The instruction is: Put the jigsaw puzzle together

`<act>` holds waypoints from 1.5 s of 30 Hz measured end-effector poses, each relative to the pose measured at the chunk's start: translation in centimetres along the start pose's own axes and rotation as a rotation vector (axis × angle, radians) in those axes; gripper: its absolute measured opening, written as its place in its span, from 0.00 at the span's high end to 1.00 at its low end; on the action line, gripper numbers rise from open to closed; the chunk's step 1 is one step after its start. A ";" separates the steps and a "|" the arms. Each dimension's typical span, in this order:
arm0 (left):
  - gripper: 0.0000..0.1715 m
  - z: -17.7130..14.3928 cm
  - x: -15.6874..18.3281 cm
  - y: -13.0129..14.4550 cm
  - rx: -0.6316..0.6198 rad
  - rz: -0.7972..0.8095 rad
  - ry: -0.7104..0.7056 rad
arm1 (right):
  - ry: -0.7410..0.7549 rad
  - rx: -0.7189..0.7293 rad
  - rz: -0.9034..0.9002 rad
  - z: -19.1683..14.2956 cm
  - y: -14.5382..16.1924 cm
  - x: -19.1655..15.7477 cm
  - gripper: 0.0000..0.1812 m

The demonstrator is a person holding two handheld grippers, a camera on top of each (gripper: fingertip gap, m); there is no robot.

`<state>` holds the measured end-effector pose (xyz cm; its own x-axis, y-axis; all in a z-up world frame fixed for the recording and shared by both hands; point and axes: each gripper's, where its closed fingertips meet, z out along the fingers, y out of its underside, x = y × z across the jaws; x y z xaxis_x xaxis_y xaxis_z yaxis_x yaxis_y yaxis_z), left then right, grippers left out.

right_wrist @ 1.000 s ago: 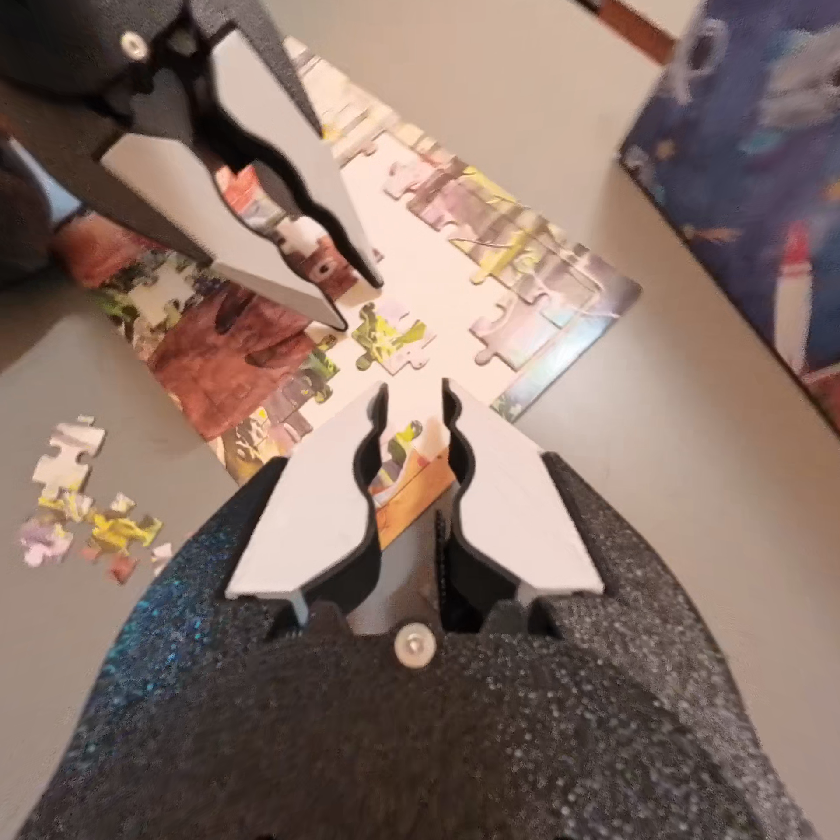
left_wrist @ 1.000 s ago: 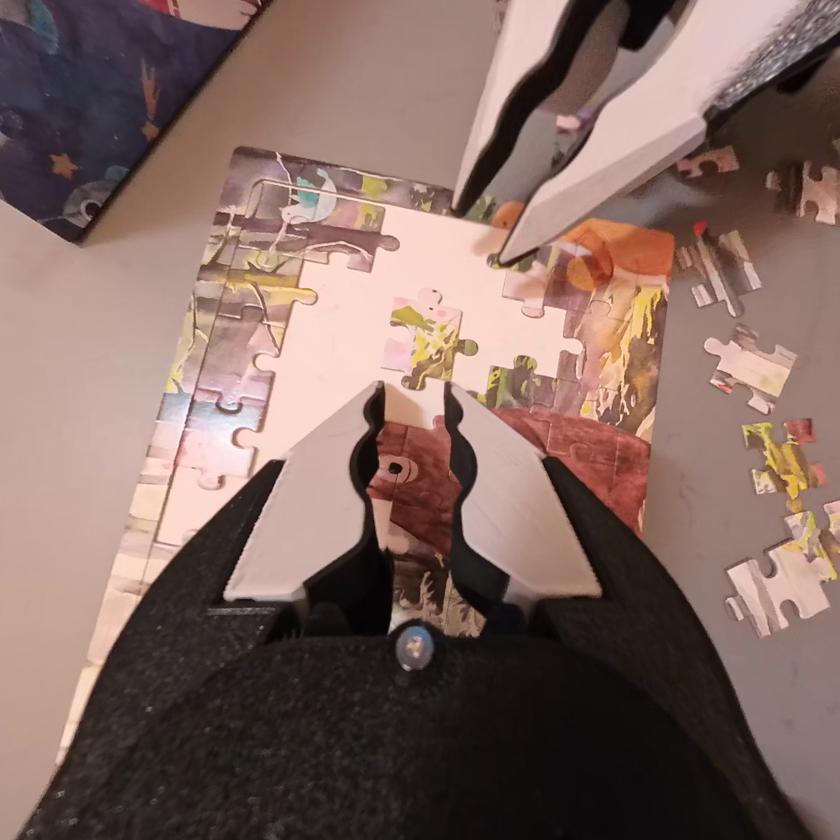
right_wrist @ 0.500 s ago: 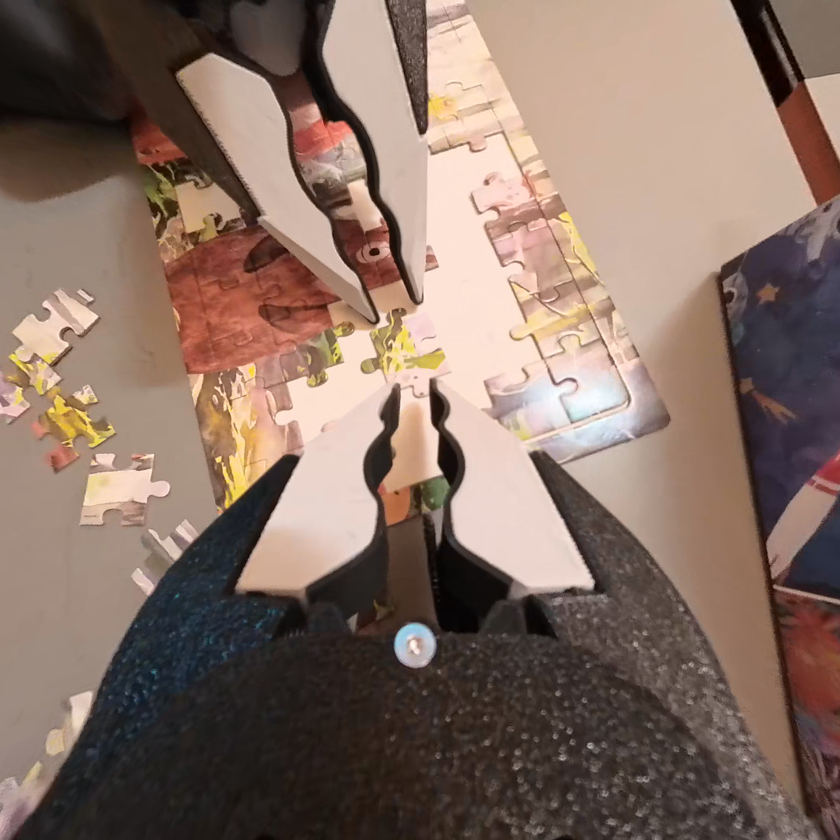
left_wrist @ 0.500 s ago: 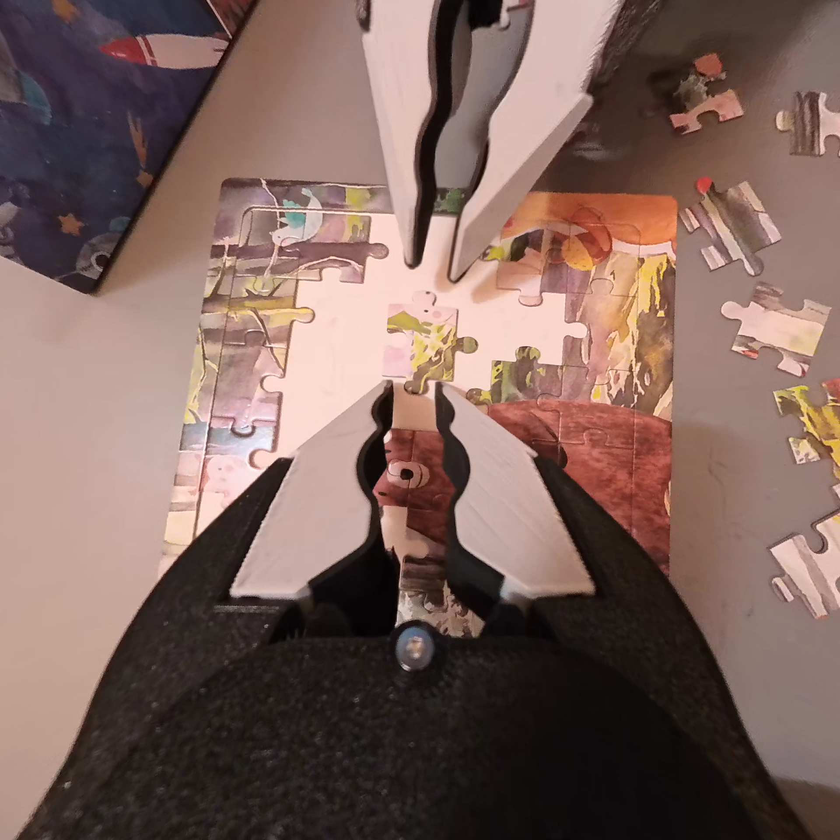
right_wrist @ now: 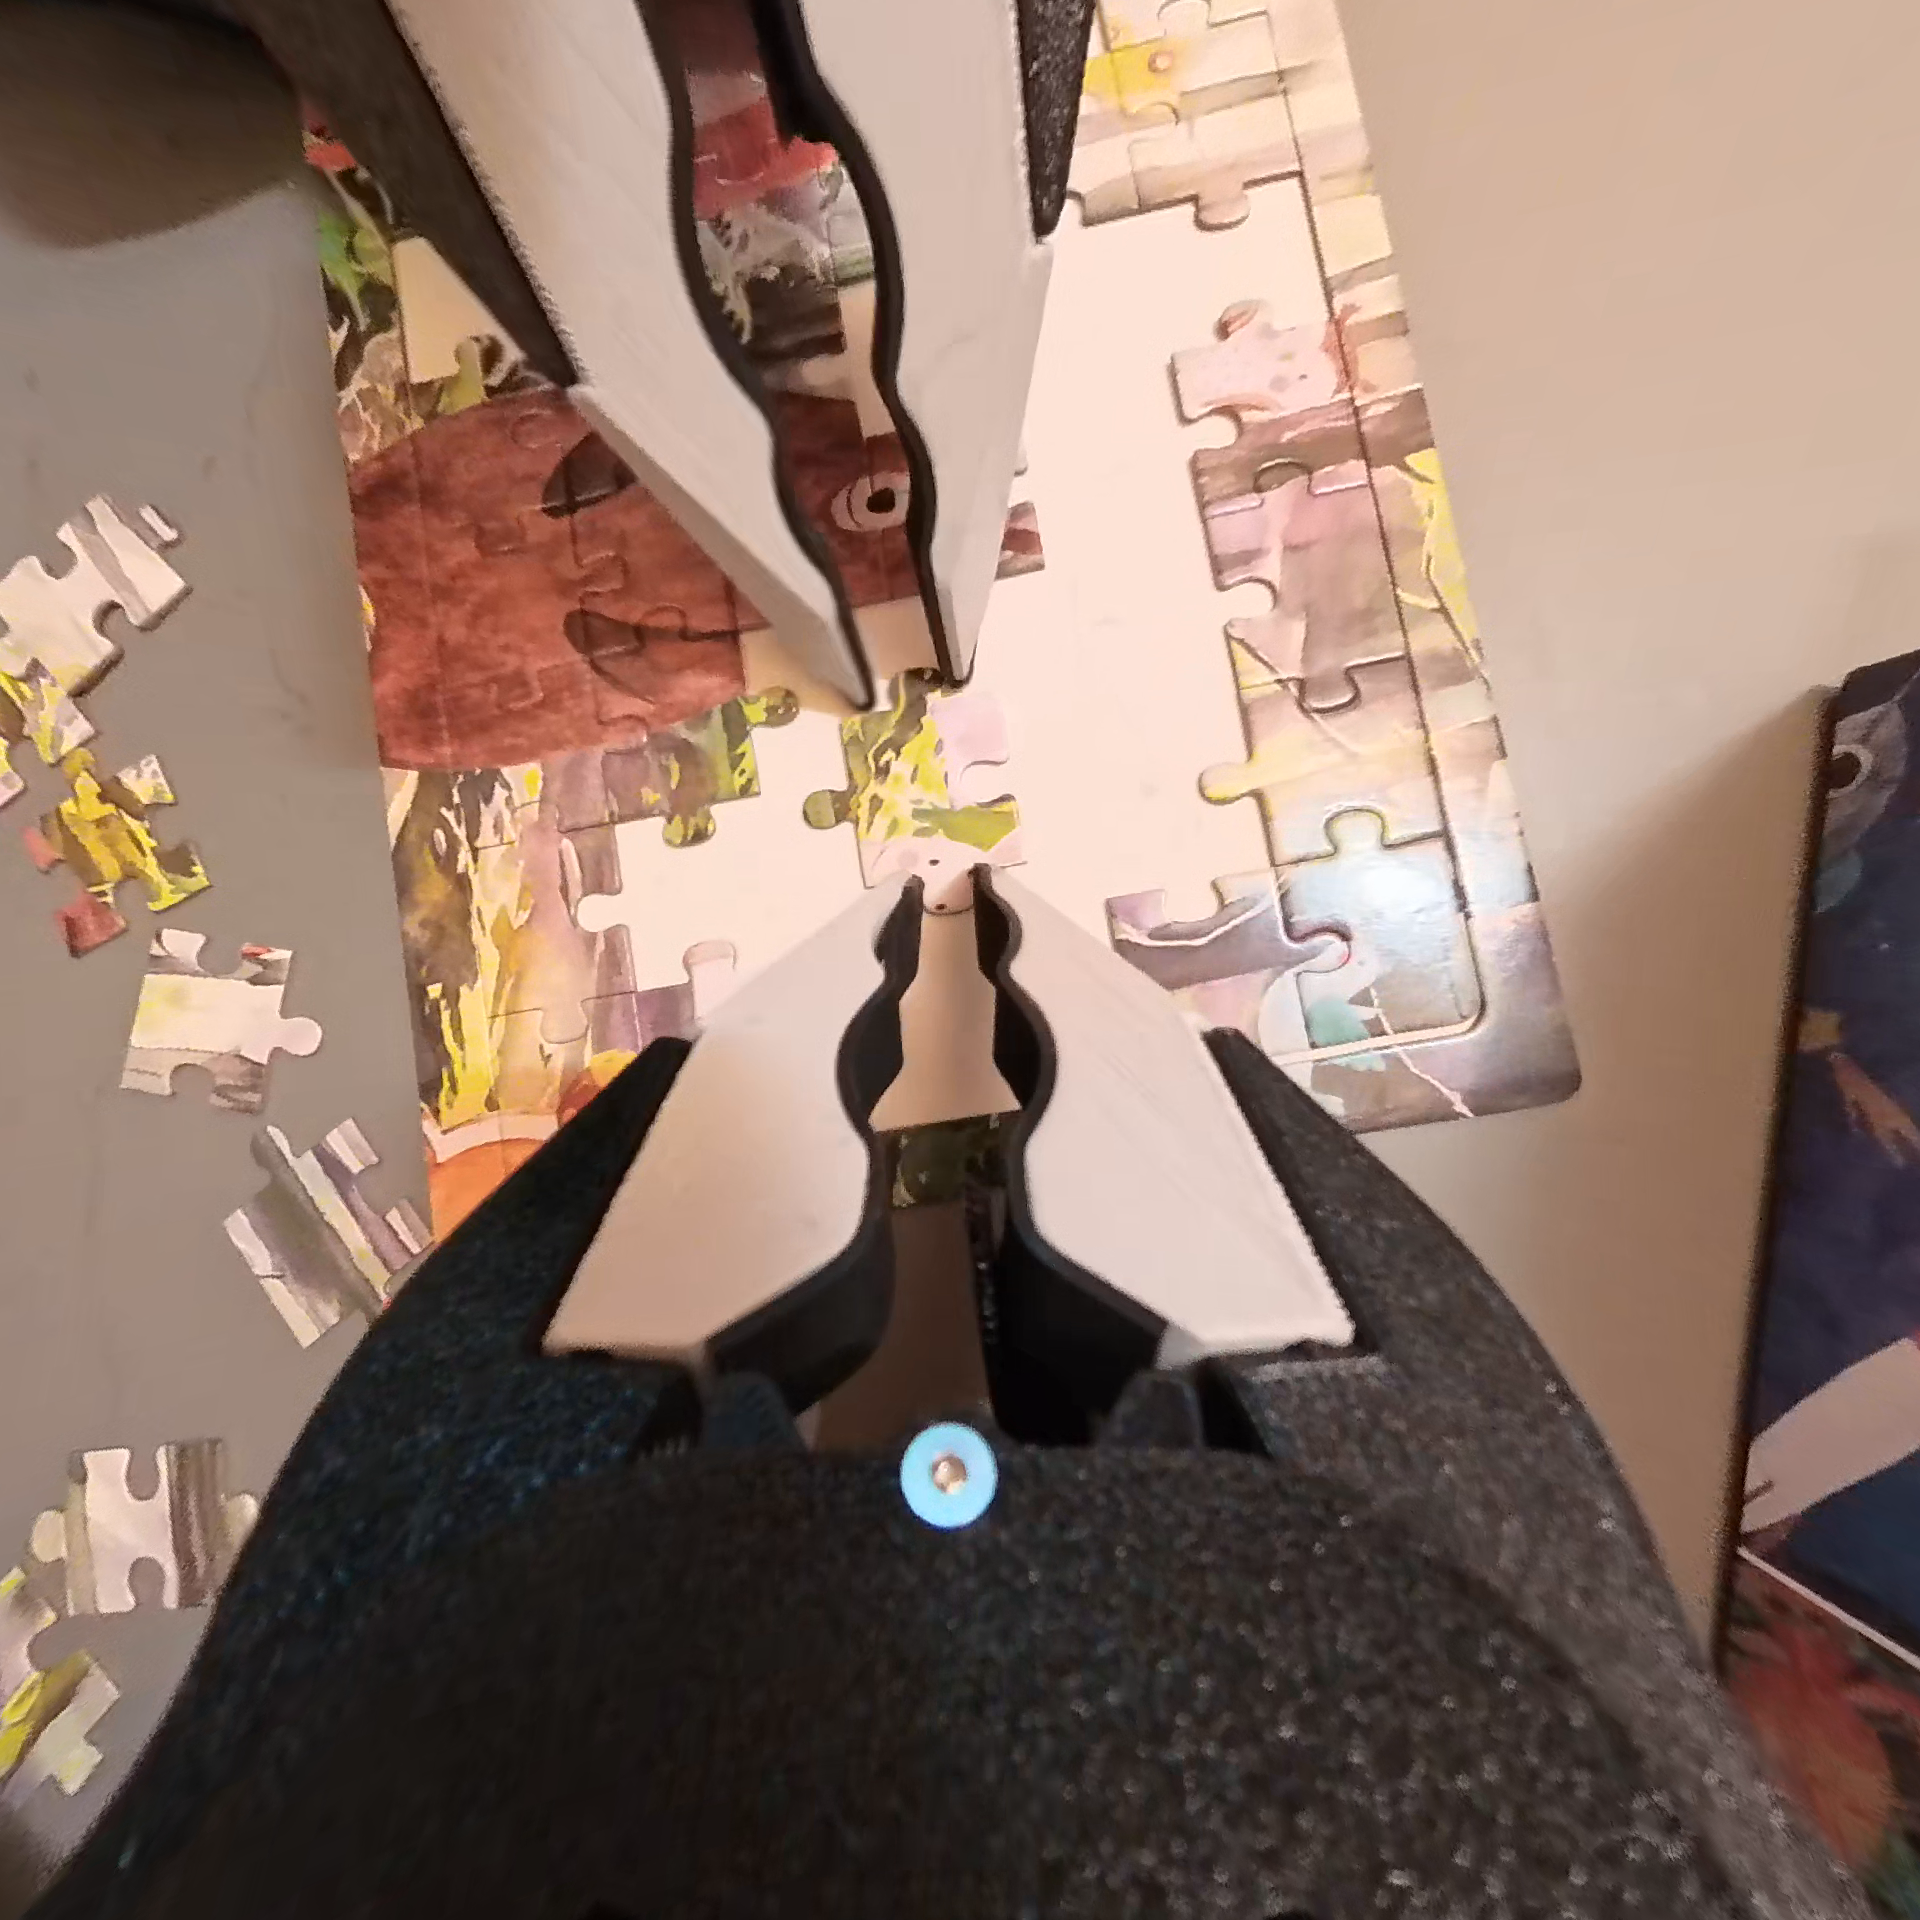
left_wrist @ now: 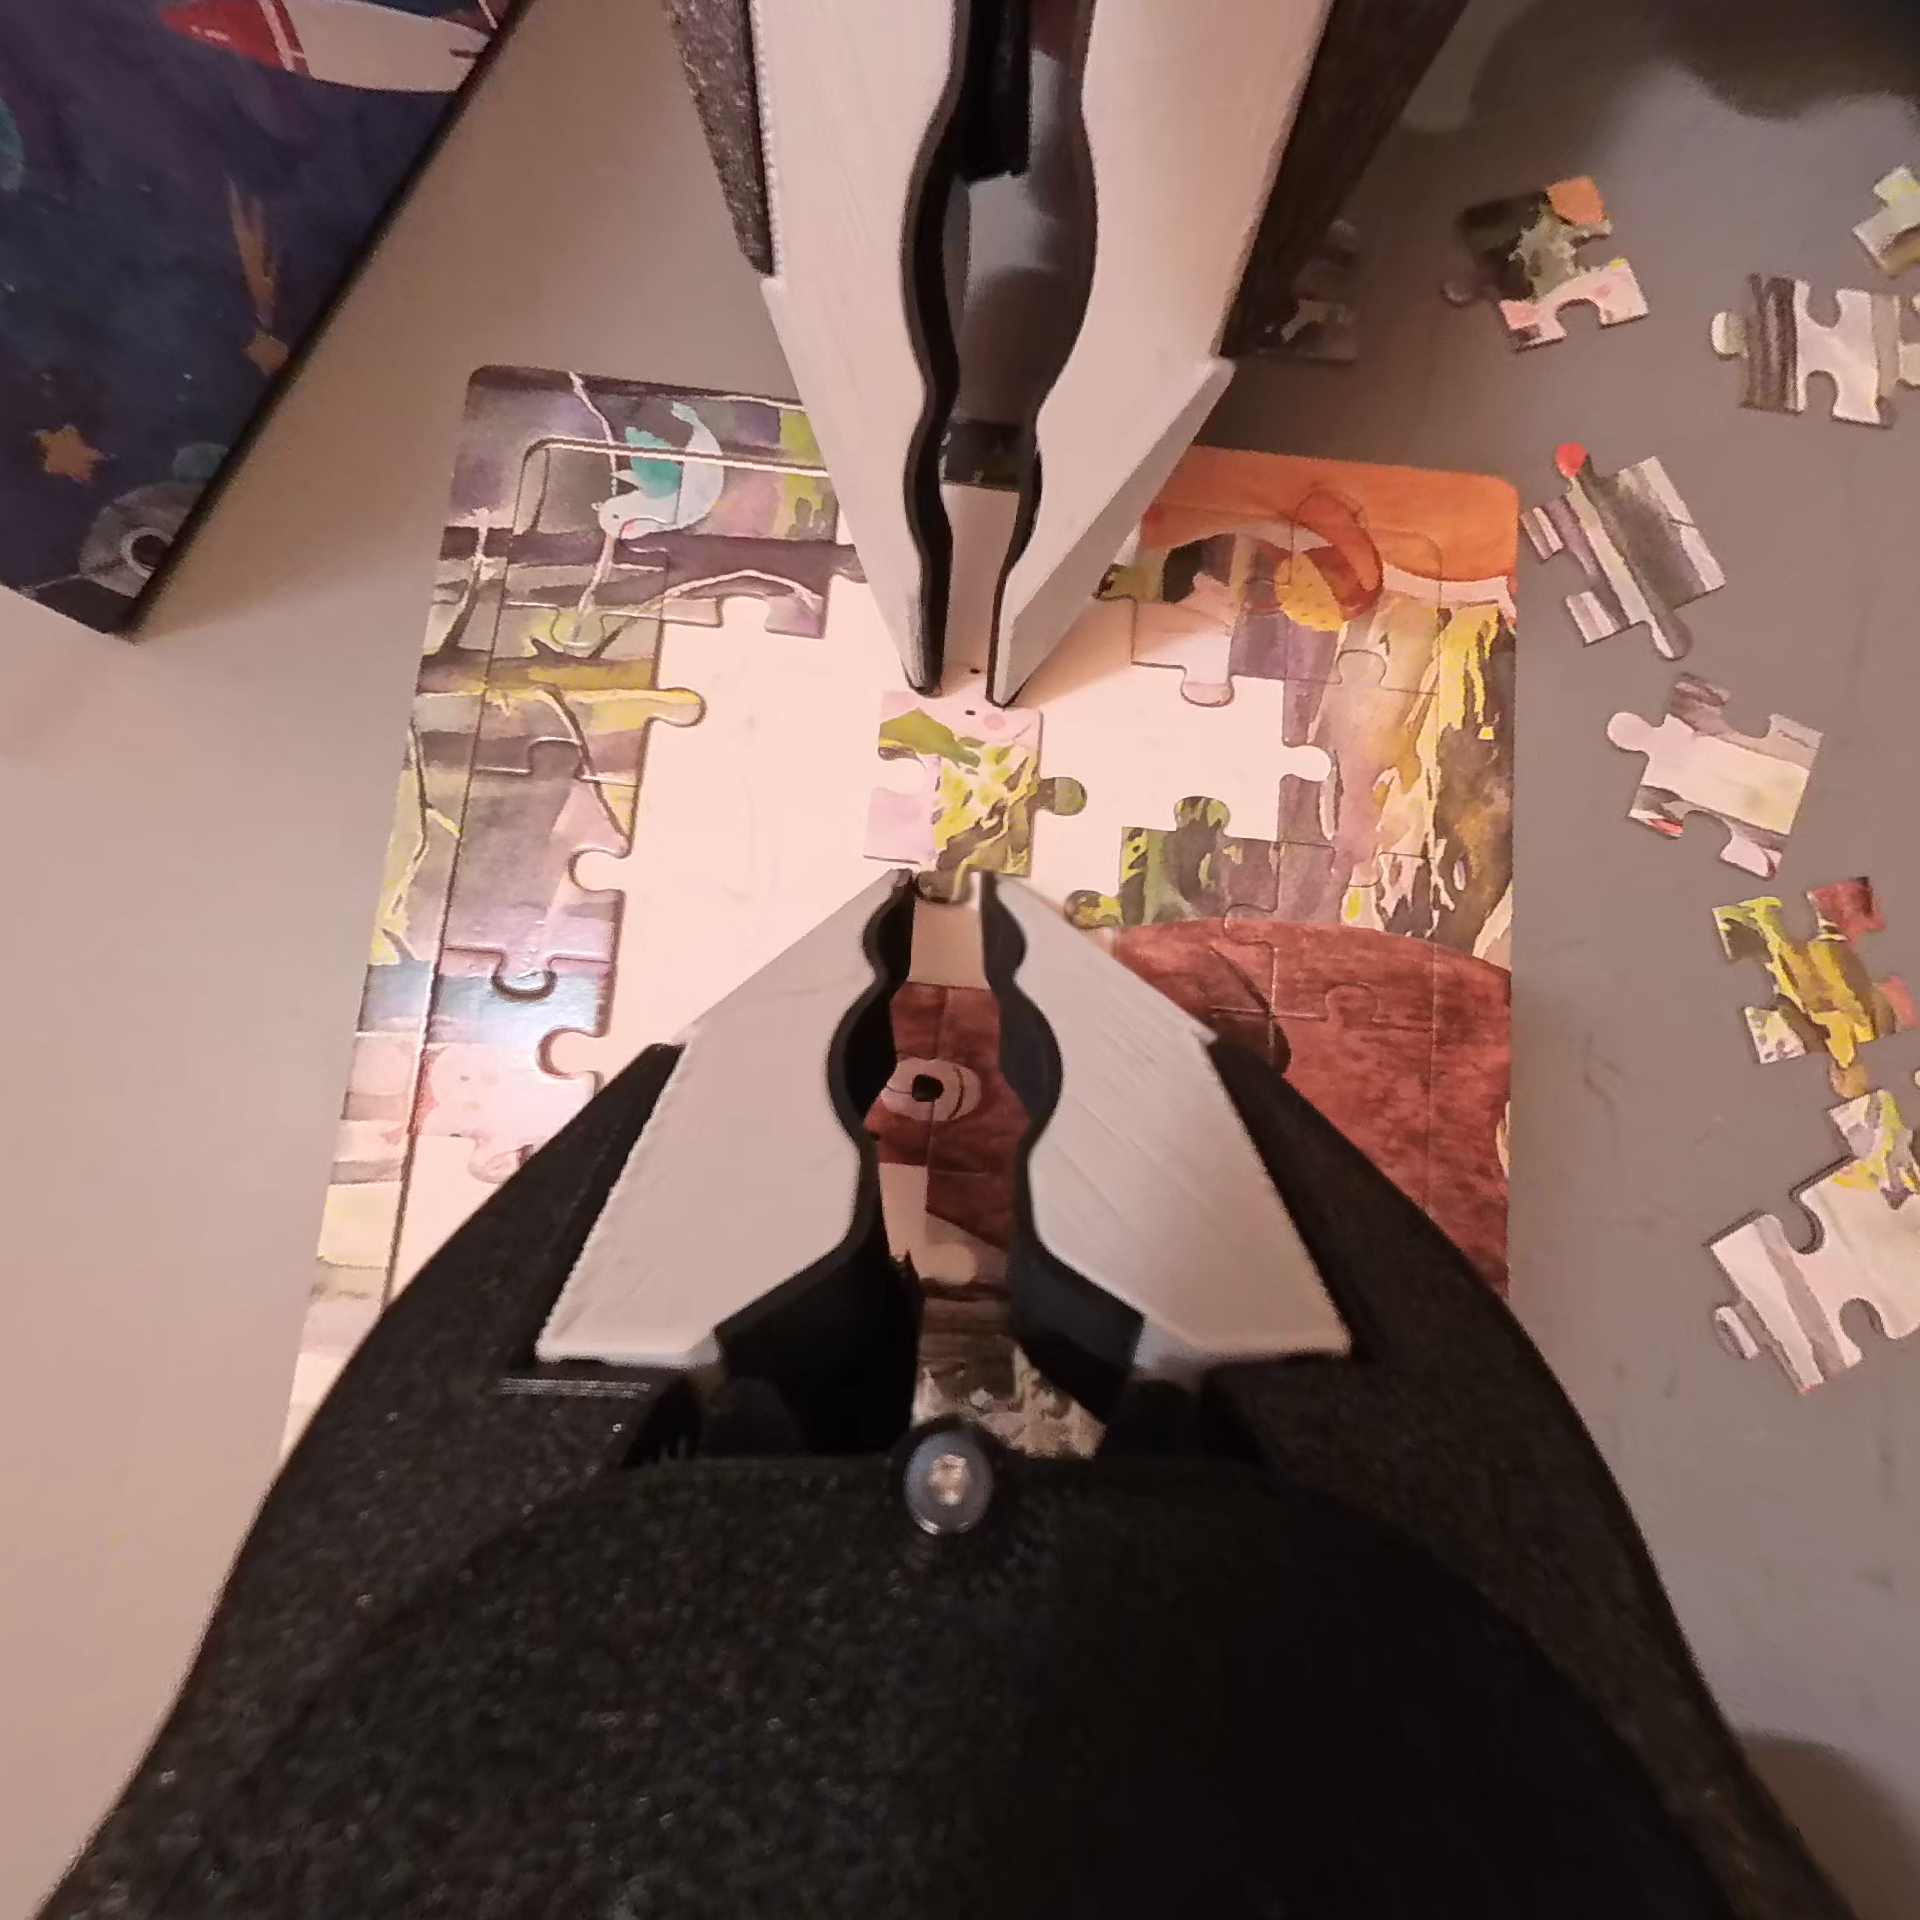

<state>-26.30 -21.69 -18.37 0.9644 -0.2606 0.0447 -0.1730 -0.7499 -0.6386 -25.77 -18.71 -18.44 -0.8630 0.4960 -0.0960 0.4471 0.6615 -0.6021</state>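
Observation:
A puzzle board (left_wrist: 769, 790) lies flat, its border and a brown bear part (left_wrist: 1351, 1039) assembled, its middle bare. One loose green-and-pink piece (left_wrist: 961, 795) lies on the bare middle. My left gripper (left_wrist: 940, 885) is at the piece's near edge, jaws almost closed around its tab. My right gripper (left_wrist: 961, 688) comes in from the far side, its tips likewise around the opposite tab. In the right wrist view the piece (right_wrist: 930, 795) lies between my right gripper (right_wrist: 945, 888) and the left gripper (right_wrist: 909, 691), on the board (right_wrist: 1101, 727).
Several loose pieces (left_wrist: 1714, 774) lie on the grey table surface to the right of the board; they appear at the left in the right wrist view (right_wrist: 213, 1023). A dark blue puzzle box (left_wrist: 156, 260) stands at the far left, also seen at the right (right_wrist: 1849, 1143). My left and right fingertips are right by each other.
The right gripper swung from the board's far right corner to the loose piece's far edge. Both grippers' jaws narrowed, and both sets of tips now touch the piece.

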 end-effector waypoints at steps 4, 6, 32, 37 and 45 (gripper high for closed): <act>0.95 0.0 -0.2 -0.1 0.010 0.001 0.002 | 0.001 -0.003 0.009 0.0 0.0 0.0 0.95; 0.95 0.0 -0.2 -0.2 0.010 0.017 -0.009 | 0.013 -0.020 -0.005 -0.1 0.0 -0.1 0.96; 0.95 0.5 1.6 -0.8 0.019 0.031 -0.023 | 0.090 0.034 0.136 -1.8 1.7 -1.6 1.00; 0.95 0.3 1.0 -0.6 0.014 0.018 -0.040 | 0.165 0.050 0.187 -3.5 1.6 -1.1 1.00; 0.90 0.2 0.8 -0.7 0.018 -0.017 -0.065 | 0.308 0.127 0.296 -7.6 0.1 -3.7 1.00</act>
<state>-25.37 -21.25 -18.04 0.9782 -0.2074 0.0057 -0.1536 -0.7427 -0.6518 -20.73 -16.16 -12.12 -0.5832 0.8108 -0.0502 0.6154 0.4007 -0.6787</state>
